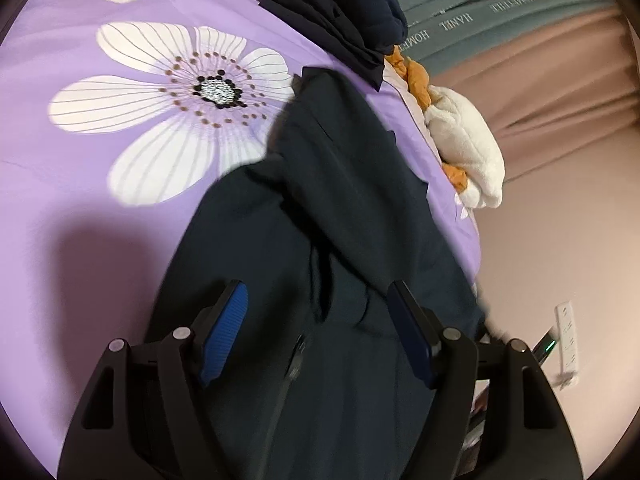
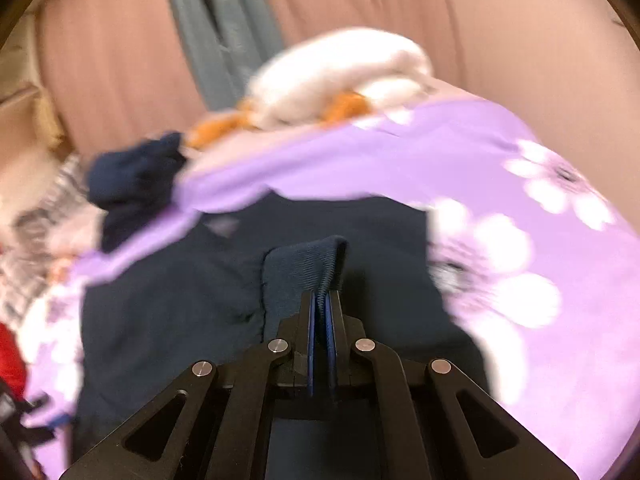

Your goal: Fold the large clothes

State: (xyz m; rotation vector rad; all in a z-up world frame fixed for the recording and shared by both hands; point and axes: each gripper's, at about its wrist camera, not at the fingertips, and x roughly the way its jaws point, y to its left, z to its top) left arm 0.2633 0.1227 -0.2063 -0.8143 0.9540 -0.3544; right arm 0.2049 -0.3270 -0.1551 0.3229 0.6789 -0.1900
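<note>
A large dark navy jacket (image 1: pixel 344 216) lies on a purple flowered bedspread (image 1: pixel 120 184). My left gripper (image 1: pixel 318 300) is open, its blue pads on either side of the jacket's cloth near a zip, touching nothing I can tell. In the right wrist view the same jacket (image 2: pixel 168 292) spreads below. My right gripper (image 2: pixel 322 300) is shut on its ribbed navy cuff (image 2: pixel 300 268), which stands up between the pads. This view is blurred.
A folded dark navy garment (image 1: pixel 336 20) lies at the bed's far edge, next to a white and orange plush bundle (image 1: pixel 464 136). Pink curtains (image 1: pixel 540 92) hang beyond. A white power strip (image 1: pixel 568 344) lies at right. Checked and red clothes (image 2: pixel 24 240) lie left.
</note>
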